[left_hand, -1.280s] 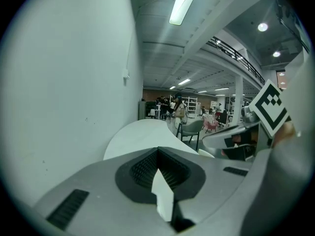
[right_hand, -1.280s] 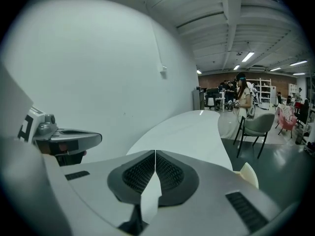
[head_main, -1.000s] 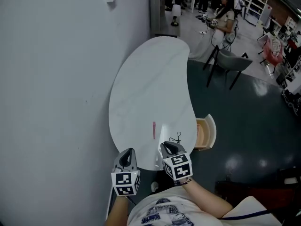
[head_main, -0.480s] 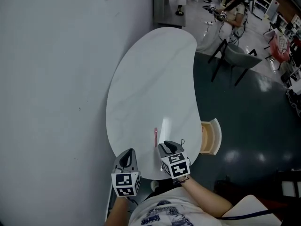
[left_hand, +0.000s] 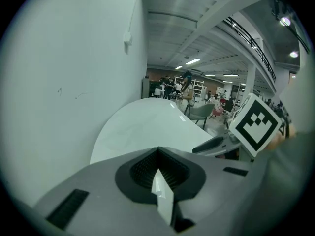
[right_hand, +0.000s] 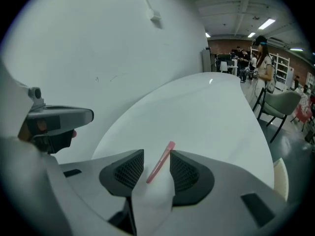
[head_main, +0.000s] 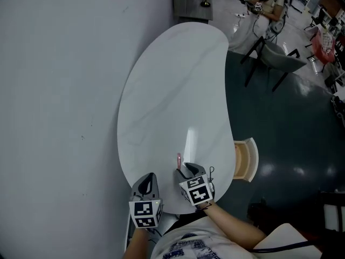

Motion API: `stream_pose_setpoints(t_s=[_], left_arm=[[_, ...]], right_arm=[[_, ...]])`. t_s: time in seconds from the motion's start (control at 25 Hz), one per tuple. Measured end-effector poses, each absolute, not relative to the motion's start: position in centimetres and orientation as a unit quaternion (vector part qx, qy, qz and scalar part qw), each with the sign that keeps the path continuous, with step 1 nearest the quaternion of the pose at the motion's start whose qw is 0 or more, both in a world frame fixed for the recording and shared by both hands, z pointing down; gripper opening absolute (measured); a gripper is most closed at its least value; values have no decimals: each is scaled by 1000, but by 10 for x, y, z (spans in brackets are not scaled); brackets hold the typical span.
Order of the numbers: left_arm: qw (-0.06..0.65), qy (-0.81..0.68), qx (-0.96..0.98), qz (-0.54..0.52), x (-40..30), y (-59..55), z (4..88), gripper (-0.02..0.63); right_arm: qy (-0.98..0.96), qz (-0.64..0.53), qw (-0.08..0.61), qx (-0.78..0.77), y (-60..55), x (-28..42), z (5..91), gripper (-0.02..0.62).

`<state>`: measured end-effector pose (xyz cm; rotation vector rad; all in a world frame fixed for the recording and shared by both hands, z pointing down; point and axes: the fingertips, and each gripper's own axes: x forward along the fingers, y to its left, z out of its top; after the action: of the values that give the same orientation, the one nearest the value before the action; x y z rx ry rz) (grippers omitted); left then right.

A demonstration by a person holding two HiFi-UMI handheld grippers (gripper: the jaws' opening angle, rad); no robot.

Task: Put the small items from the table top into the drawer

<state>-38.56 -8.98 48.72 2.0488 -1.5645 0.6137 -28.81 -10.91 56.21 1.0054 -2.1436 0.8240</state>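
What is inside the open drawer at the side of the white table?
In the head view the drawer shows only its bare light wooden bottom; no item is visible in it. Its inner part, under the table top, is covered.

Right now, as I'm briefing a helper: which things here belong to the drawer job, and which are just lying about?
Job: pink pen, thin black item beside it, open drawer, white table.
Lying about: grey chair, grey cabinet beyond the table.
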Motion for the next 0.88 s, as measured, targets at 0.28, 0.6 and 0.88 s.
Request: stream_pose_setpoints(t_s=[0.28, 0.6, 0.88], left_arm=[[255, -573, 743, 236, -386, -107, 503, 20], [265, -576, 734, 244, -389, -124, 516, 20], [270, -579, 729, 246, -387, -132, 518, 20]], right_arm=[[-802, 325, 342, 367, -117, -292, 595, 160], [-797, 324, 365, 355, -129, -298, 613, 156], [-793, 320, 383, 348, -135, -298, 619, 139]])
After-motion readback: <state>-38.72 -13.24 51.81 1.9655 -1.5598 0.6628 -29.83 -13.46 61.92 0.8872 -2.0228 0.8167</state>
